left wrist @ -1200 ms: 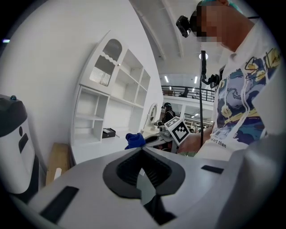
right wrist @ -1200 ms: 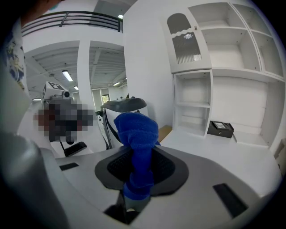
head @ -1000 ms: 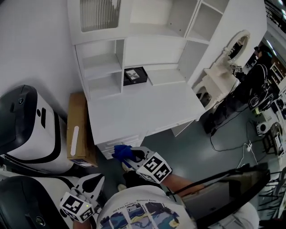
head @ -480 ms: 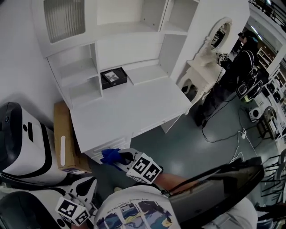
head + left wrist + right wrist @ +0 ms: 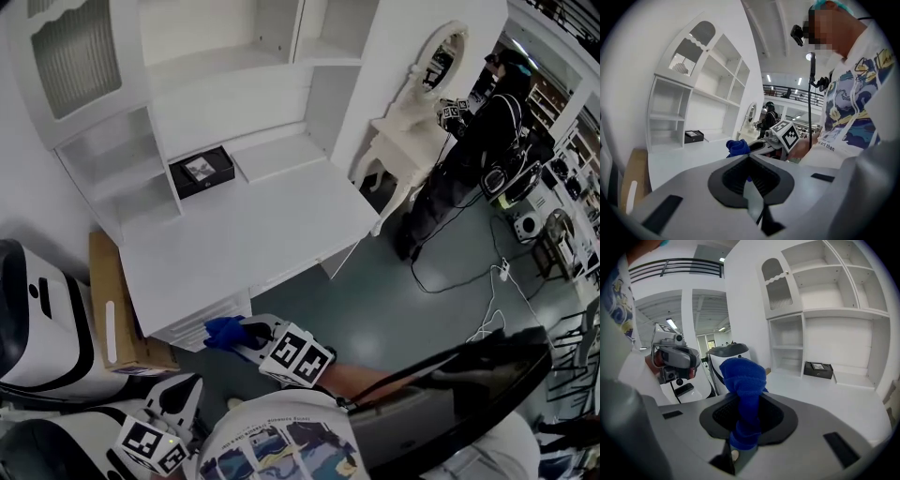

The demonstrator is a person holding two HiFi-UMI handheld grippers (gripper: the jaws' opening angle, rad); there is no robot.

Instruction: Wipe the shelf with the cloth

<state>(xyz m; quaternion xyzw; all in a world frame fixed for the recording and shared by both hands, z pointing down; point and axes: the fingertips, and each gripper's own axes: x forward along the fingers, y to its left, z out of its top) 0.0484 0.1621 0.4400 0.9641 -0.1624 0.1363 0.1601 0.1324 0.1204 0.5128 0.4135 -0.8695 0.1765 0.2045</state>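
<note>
Right gripper (image 5: pixel 745 423): fingers pinching the blue cloth (image 5: pixel 743 376), near the table (image 5: pixel 253 234) edge.
Left gripper (image 5: pixel 751 183): fingers pressed together, empty.
Shelf (image 5: pixel 281 155): box (image 5: pixel 201 170) just beside.

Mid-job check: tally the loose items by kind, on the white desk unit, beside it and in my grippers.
Blue cloth: 1, clamped in the right gripper
Black box: 1, on the desk unit
Cardboard box: 1, beside the unit
Total: 3

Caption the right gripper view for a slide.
Right tongs clamped on a bunched blue cloth, facing the white shelf unit.
</note>
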